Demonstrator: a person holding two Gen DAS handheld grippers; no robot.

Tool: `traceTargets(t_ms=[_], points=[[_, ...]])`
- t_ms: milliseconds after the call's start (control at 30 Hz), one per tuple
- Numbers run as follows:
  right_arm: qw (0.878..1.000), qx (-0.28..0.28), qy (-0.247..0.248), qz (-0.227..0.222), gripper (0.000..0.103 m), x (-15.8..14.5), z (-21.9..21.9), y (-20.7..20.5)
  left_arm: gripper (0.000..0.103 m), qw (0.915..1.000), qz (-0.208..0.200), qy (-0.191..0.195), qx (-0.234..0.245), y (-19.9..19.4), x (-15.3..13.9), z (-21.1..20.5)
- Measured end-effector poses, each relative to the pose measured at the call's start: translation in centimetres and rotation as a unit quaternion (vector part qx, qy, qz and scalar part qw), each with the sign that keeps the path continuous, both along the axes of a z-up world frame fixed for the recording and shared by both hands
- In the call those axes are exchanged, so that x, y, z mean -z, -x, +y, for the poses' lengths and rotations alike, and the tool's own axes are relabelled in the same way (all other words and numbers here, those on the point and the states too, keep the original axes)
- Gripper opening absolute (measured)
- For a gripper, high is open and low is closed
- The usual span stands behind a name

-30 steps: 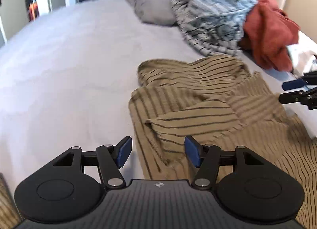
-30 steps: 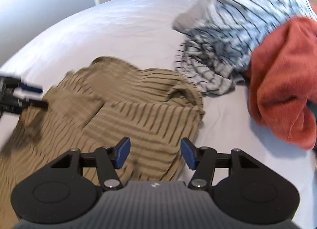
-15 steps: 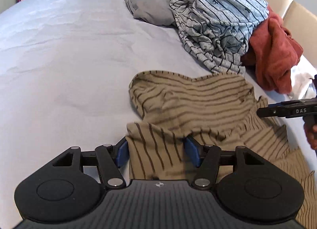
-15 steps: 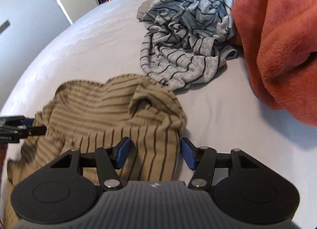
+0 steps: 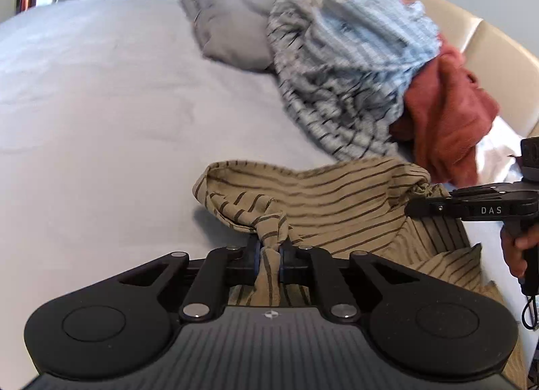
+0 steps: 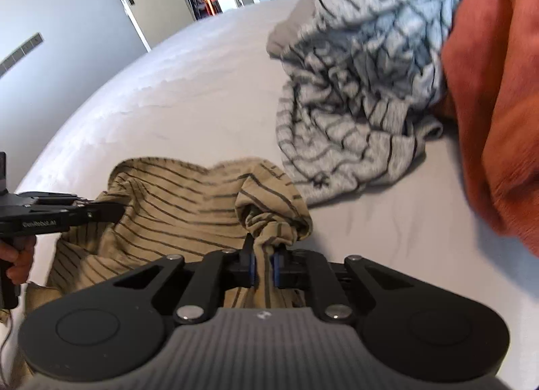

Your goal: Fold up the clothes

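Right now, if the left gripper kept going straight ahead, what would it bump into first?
The left gripper is shut on the tan striped shirt, so more of that shirt comes first. Beyond it probably lies the grey striped garment, though depth is unclear.

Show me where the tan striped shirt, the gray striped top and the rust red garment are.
tan striped shirt point(image 5: 337, 194): left wrist view, on its flat striped middle.
gray striped top point(image 6: 353, 113): right wrist view, on its crumpled lower folds.
rust red garment point(image 5: 444, 113): left wrist view, on its bunched middle.
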State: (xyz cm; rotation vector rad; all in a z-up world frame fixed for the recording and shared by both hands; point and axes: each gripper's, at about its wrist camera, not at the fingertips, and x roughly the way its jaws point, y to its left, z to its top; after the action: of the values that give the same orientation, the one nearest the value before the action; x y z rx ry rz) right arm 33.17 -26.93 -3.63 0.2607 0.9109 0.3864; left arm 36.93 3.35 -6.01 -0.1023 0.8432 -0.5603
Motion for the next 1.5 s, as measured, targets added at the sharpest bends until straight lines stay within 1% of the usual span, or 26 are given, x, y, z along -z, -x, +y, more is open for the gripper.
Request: traceTargets(t_ms=[200, 267, 367, 567, 700, 800, 867, 933, 1033, 1067, 1133, 1233, 1300, 1333, 1400, 1433, 1467, 1500], points=[[0.999, -0.017, 0.000, -0.043, 0.010, -4.8, -0.7, 2.3, 0.007, 0.9989, -0.041, 0.012, 0.018, 2.6, -4.7, 0.8], [0.998, -0.025, -0.002, -0.058, 0.010, -6.6, -0.8, 3.5, 0.007, 0.9980, -0.054, 0.019, 0.027, 3.9, -6.3, 1.1], [0.996, -0.046, 0.002, -0.080, 0.010, -9.0, -0.6, 5.7, 0.007, 0.9960, -0.074, 0.019, 0.045, 6.0, -8.4, 1.4], [0.988, -0.089, 0.015, -0.127, 0.010, -13.0, -0.7, 11.5, 0.006, 0.9904, -0.112, 0.008, 0.081, 11.1, -11.3, 2.2], [0.982, -0.114, 0.020, -0.152, 0.010, -14.3, -1.1, 16.1, 0.006, 0.9843, -0.135, -0.009, 0.113, 15.5, -12.2, 2.7], [0.976, -0.141, 0.029, -0.164, 0.010, -14.2, -1.1, 19.8, 0.006, 0.9779, -0.154, -0.031, 0.139, 19.3, -12.2, 2.9], [0.974, -0.156, 0.031, -0.162, 0.010, -13.7, -0.9, 22.1, 0.006, 0.9741, -0.154, -0.048, 0.158, 21.8, -11.6, 2.9], [0.972, -0.174, 0.040, -0.153, 0.010, -12.7, -0.4, 24.2, 0.006, 0.9727, -0.145, -0.056, 0.173, 23.8, -10.4, 2.9], [0.970, -0.197, 0.058, -0.133, 0.010, -10.6, 0.6, 27.0, 0.006, 0.9752, -0.113, -0.067, 0.178, 25.9, -7.8, 2.7], [0.968, -0.205, 0.067, -0.125, 0.010, -9.7, 1.0, 27.9, 0.006, 0.9747, -0.107, -0.075, 0.181, 26.5, -7.0, 2.5], [0.966, -0.217, 0.084, -0.112, 0.010, -8.1, 1.8, 29.3, 0.006, 0.9724, -0.096, -0.093, 0.191, 27.6, -5.4, 2.0], [0.964, -0.223, 0.105, -0.099, 0.010, -5.8, 2.5, 31.0, 0.007, 0.9697, -0.088, -0.116, 0.196, 28.5, -4.1, 1.5], [0.963, -0.223, 0.117, -0.096, 0.014, -4.8, 2.9, 31.8, 0.007, 0.9682, -0.080, -0.132, 0.197, 28.9, -3.3, 1.3], [0.963, -0.222, 0.121, -0.094, 0.016, -4.5, 3.1, 32.2, 0.008, 0.9678, -0.075, -0.139, 0.196, 28.9, -3.0, 1.2], [0.961, -0.223, 0.134, -0.090, 0.023, -3.8, 3.4, 32.6, 0.016, 0.9672, -0.069, -0.152, 0.192, 29.1, -2.6, 1.1], [0.960, -0.225, 0.139, -0.090, 0.034, -3.7, 3.5, 32.7, 0.022, 0.9666, -0.067, -0.158, 0.190, 29.4, -2.5, 1.1], [0.959, -0.226, 0.145, -0.092, 0.039, -3.7, 3.7, 33.0, 0.029, 0.9657, -0.070, -0.164, 0.189, 29.7, -2.4, 1.1], [0.958, -0.226, 0.150, -0.092, 0.040, -3.9, 3.7, 33.0, 0.034, 0.9648, -0.073, -0.168, 0.189, 30.1, -2.5, 1.1]])
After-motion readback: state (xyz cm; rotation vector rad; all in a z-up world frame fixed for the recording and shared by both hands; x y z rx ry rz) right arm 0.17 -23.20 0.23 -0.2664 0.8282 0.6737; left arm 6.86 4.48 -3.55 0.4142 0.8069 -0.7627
